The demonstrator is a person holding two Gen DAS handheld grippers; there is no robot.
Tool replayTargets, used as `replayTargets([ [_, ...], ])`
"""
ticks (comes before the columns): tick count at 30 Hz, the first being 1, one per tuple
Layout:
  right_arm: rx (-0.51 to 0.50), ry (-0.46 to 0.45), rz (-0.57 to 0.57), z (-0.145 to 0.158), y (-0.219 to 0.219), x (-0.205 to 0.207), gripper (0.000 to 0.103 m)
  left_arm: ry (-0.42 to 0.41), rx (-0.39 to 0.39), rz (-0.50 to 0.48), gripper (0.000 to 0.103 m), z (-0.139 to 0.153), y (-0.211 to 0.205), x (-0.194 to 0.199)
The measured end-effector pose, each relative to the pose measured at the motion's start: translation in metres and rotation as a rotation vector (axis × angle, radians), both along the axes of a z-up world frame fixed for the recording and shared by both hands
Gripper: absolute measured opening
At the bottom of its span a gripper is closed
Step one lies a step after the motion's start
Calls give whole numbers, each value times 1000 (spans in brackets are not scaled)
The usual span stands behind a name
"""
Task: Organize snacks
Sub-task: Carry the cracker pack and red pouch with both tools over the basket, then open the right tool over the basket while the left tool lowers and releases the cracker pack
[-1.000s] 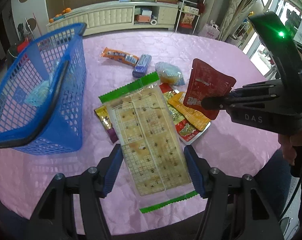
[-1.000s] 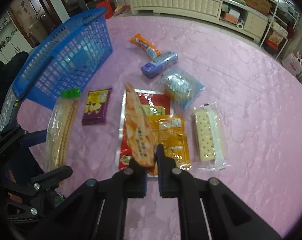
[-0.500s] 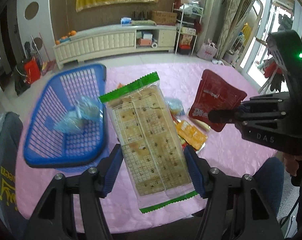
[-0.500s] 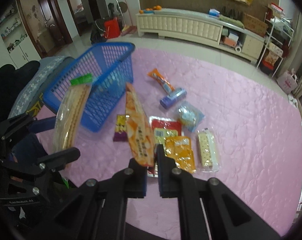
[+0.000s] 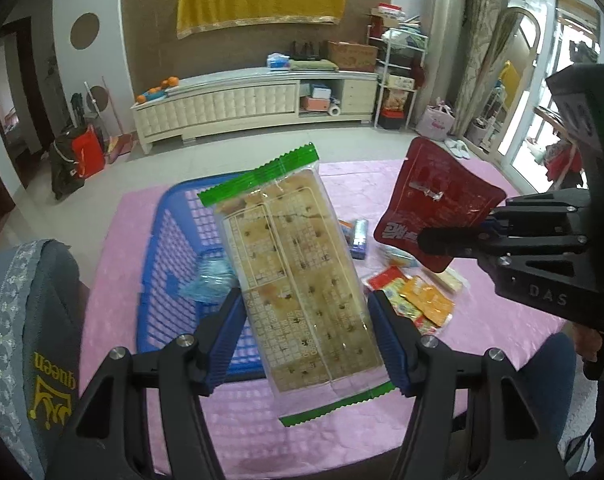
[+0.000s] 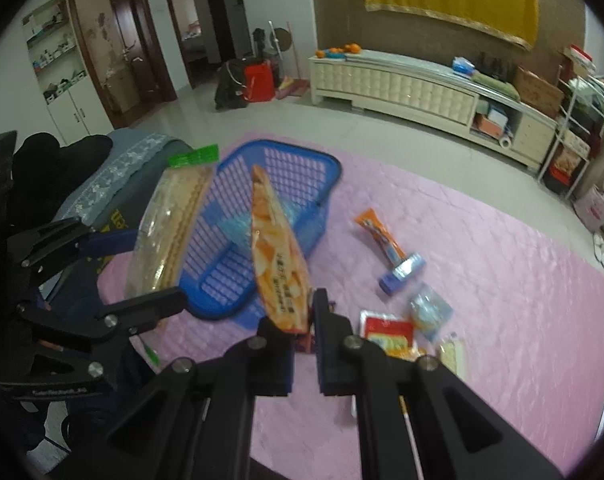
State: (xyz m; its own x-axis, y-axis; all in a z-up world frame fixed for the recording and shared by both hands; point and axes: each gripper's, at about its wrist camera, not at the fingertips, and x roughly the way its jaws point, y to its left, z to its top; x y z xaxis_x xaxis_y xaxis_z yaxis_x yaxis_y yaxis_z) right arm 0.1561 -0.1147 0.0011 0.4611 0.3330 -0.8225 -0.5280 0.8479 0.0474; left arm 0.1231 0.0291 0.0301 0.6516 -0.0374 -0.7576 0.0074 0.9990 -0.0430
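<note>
The left gripper [image 5: 304, 338] clamps the crackers [image 5: 298, 272] midway (brittle, so gently); the right gripper [image 6: 302, 330], nearly closed, pinches a light, floppy pouch [image 6: 278, 256].

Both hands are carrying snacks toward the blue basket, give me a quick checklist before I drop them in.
1. Left gripper holds cracker pack across its width: ok.
2. Right gripper shut on red pouch at one edge: ok.
3. Basket upright and open on top: ok.
4. Room in basket; only a clear blue bag inside: ok.
5. Packs directly over the basket opening: cannot tell.
6. The two held packs apart from each other: ok.
</note>
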Motion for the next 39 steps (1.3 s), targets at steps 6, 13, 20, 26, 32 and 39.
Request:
replayTargets([
  [6, 9, 6, 20, 0, 31, 20, 11, 20, 22, 36, 60, 0, 29, 15],
  [13, 0, 50, 34, -17, 61, 45, 11, 37, 25, 60, 60, -7, 59, 39],
  [20, -50, 88, 7, -46, 80, 80, 11, 59, 30, 60, 60, -21, 82, 66],
  [26, -128, 76, 11, -65, 95, 108, 12, 81, 24, 67, 60, -35, 94, 80],
  [32, -218, 22, -9, -83, 106, 124, 56, 110, 0, 77, 60, -48, 99, 86],
  [39, -147, 40, -49, -84, 92, 116, 83, 129, -16, 71, 60, -53, 100, 84],
])
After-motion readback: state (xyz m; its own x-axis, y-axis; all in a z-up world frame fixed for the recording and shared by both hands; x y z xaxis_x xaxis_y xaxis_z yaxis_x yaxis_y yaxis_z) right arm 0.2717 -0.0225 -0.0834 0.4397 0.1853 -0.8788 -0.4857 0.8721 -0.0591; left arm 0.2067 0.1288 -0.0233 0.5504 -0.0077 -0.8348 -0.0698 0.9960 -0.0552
